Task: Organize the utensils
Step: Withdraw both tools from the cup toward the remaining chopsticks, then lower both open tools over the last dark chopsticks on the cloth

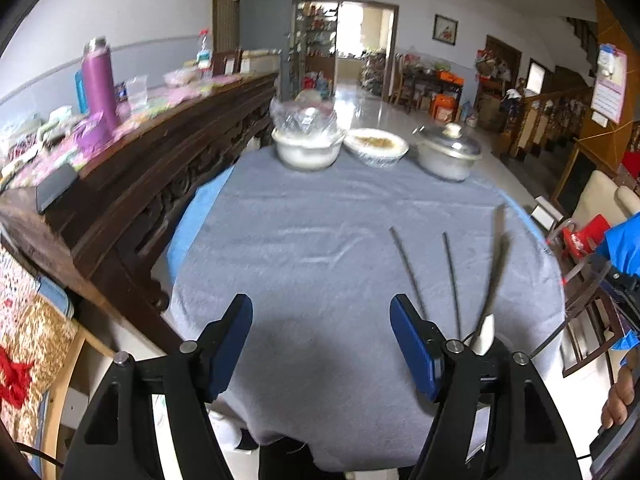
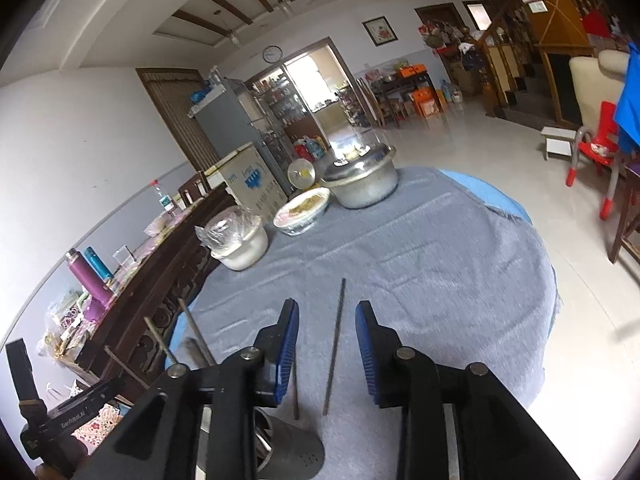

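Observation:
Two thin dark chopsticks (image 1: 408,268) (image 1: 452,280) lie on the grey cloth (image 1: 320,220), just right of my left gripper (image 1: 324,340), which is open wide with nothing between its fingers. Further right is a blurred long utensil with a white end (image 1: 486,334). In the right wrist view my right gripper (image 2: 327,344) is open. One chopstick (image 2: 336,344) lies in the gap between its pads, touching neither. A second chopstick (image 2: 296,392) shows partly behind the left finger. A metal utensil holder (image 2: 292,452) sits at the bottom edge, mostly hidden by the gripper.
At the table's far side stand a plastic-covered white bowl (image 1: 308,148), a dish of food (image 1: 376,146) and a lidded metal pot (image 1: 450,156). A dark carved sideboard (image 1: 160,168) with a purple flask (image 1: 98,80) runs along the left. Chairs (image 2: 596,152) stand to the right.

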Action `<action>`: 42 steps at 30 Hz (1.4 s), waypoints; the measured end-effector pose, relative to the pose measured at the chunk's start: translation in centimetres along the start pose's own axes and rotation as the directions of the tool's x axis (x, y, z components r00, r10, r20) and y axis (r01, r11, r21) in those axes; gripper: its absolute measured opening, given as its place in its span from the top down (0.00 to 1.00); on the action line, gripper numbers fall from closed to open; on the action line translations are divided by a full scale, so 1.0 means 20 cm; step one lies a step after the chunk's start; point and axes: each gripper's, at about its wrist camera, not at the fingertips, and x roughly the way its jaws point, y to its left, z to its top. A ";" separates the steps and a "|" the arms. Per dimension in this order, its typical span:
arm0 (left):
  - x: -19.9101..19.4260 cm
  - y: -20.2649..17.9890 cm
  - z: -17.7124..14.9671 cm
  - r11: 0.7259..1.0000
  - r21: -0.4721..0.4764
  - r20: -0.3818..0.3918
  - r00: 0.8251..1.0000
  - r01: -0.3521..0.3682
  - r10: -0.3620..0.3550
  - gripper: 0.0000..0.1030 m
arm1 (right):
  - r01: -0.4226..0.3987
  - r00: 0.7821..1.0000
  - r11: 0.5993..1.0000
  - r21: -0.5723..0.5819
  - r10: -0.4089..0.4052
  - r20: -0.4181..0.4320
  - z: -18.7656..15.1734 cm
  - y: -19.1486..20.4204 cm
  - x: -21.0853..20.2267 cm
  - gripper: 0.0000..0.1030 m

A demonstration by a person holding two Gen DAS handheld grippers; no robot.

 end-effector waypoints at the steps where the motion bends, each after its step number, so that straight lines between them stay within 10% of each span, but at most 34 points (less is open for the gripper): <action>1: 0.02 0.02 -0.01 1.000 -0.007 -0.017 1.000 -0.004 0.004 0.30 | 0.006 1.000 1.000 0.006 -0.006 -0.008 -0.01 -0.02 0.01 0.69; 16: 0.24 0.21 -0.30 0.992 -0.052 -0.230 0.968 -0.114 0.099 0.30 | 0.049 0.996 0.994 0.099 -0.041 -0.082 -0.07 -0.20 0.14 0.69; 42: 0.58 0.19 0.05 0.988 0.033 -0.217 0.964 -0.149 0.153 0.30 | 0.041 0.955 0.998 0.051 -0.025 -0.294 0.03 -0.20 0.66 0.69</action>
